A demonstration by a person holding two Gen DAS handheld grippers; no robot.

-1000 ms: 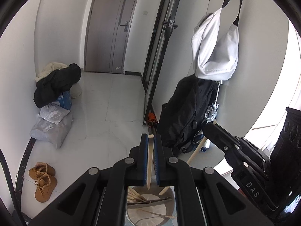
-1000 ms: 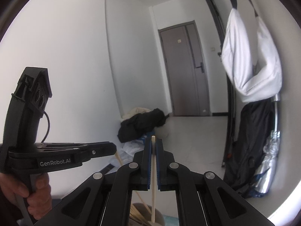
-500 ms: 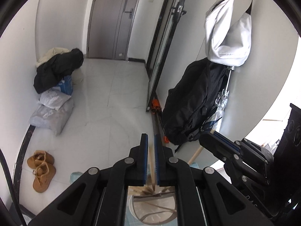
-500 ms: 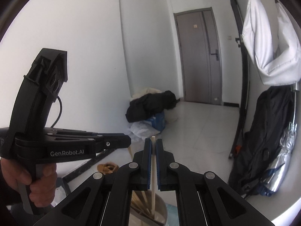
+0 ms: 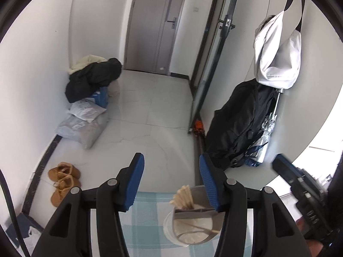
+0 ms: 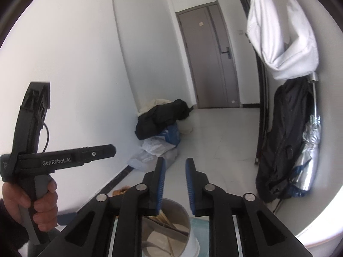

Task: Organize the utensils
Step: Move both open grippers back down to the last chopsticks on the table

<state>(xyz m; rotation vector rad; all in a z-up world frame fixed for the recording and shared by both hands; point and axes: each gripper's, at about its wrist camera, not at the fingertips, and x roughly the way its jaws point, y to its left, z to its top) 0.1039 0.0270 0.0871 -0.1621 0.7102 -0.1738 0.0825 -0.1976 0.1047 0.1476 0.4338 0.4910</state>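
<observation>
A white round utensil holder [image 5: 171, 227] stands on a blue checked cloth [image 5: 148, 214] with several wooden chopsticks [image 5: 183, 194] leaning in it. My left gripper [image 5: 171, 156] hangs over the holder's left side, its jaws opening and nothing between the blue pads [image 5: 137, 171]. In the right wrist view the same holder [image 6: 193, 244] sits just below my right gripper [image 6: 175, 160], whose jaws are opening too, with nothing between them. Chopsticks [image 6: 165, 216] lie inside the holder. The left gripper [image 6: 64, 159] shows at the left of that view, held by a hand [image 6: 42, 203].
The right gripper's body [image 5: 300, 184] is at the right edge of the left wrist view. Beyond the table's far edge lies a tiled floor with brown shoes [image 5: 62, 182], a pile of bags and clothes [image 5: 90, 107], a dark coat [image 5: 240, 124] and a white hanging bag [image 5: 276, 60].
Each gripper was shut on an upright wooden chopstick above the holder. Both pairs of jaws have parted and the chopsticks have dropped into the holder.
</observation>
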